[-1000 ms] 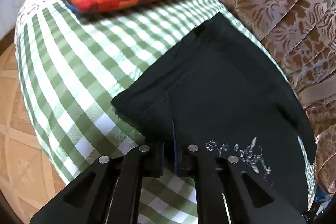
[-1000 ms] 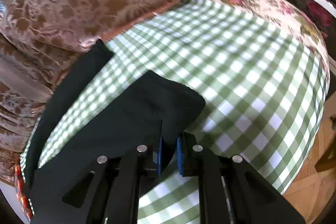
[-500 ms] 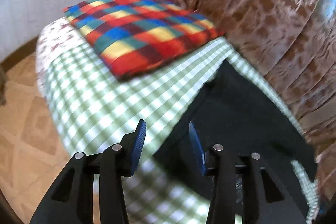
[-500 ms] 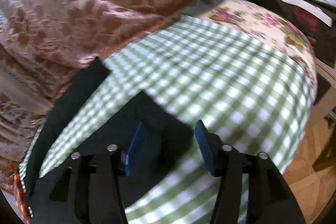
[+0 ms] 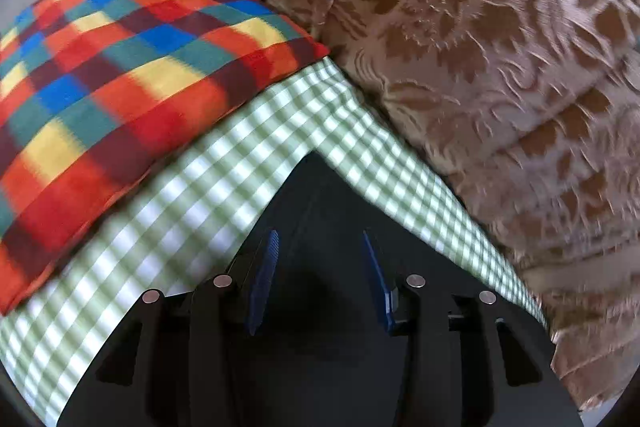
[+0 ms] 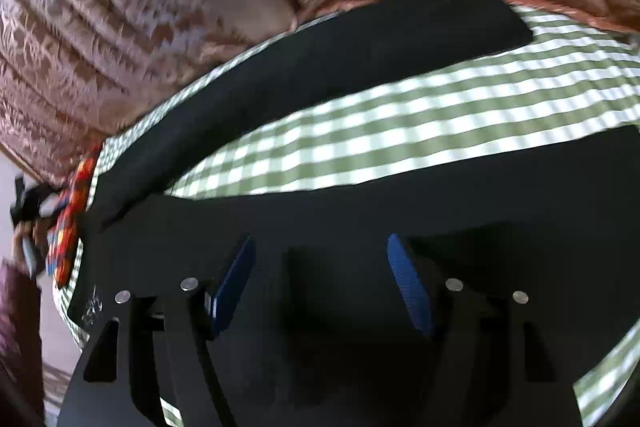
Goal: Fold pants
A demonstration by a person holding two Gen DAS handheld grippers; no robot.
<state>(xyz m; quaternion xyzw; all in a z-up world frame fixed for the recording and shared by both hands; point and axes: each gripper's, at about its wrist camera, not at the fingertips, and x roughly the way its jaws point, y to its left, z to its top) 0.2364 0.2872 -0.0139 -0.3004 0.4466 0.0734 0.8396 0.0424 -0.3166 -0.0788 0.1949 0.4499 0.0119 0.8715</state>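
Left claw (image 5: 318, 259) apart, right claw (image 6: 320, 259) apart — both over black pants (image 6: 360, 75), nothing gripped.

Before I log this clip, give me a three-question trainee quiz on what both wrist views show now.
1. True or false: the left claw is shut on the black pants.
2. Which lies beside the pants, on the green checked cloth? A) a plaid pillow B) a wicker basket C) a stack of books
3. Fill in: the right claw is ____, hovering over the pants.

Key:
1. False: its blue pads stand apart, holding nothing.
2. A, the plaid pillow.
3. Open.
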